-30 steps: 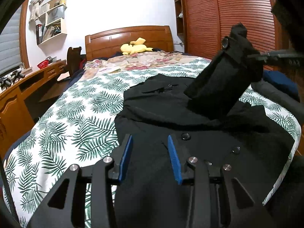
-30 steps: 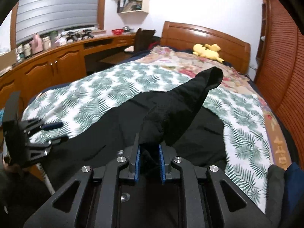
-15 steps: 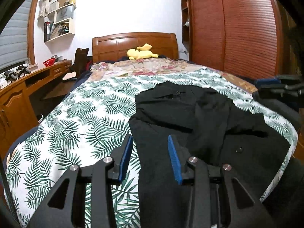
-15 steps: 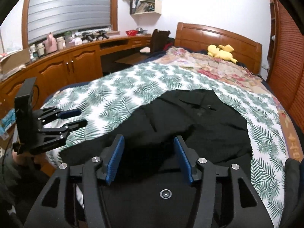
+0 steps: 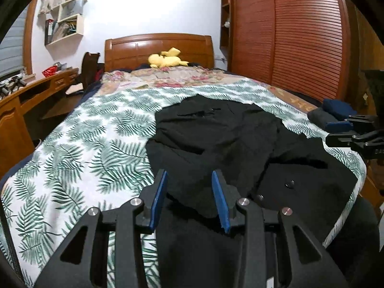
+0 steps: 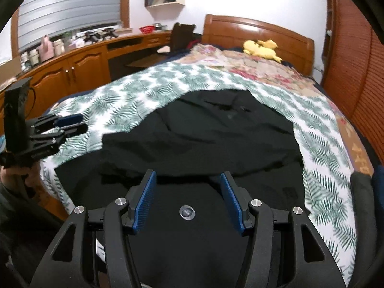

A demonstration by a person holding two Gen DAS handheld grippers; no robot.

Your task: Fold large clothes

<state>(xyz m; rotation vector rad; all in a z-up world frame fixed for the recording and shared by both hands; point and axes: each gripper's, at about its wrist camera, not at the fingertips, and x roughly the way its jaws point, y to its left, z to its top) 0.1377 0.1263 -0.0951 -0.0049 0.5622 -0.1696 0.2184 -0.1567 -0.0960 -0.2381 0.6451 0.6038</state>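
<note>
Both tongs, left (image 5: pixel 189 194) and right (image 6: pixel 187 198), gape empty above the black coat (image 6: pixel 204 134), its near hem cut off.

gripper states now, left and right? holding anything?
Left gripper: open, nothing held, black coat below it.
Right gripper: open, jaws just opened, empty above the coat.

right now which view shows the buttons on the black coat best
The left wrist view: two dark buttons show clearly on the black coat, right of the left gripper. The right wrist view shows only one shiny button, between the fingers of the open right gripper.
</note>
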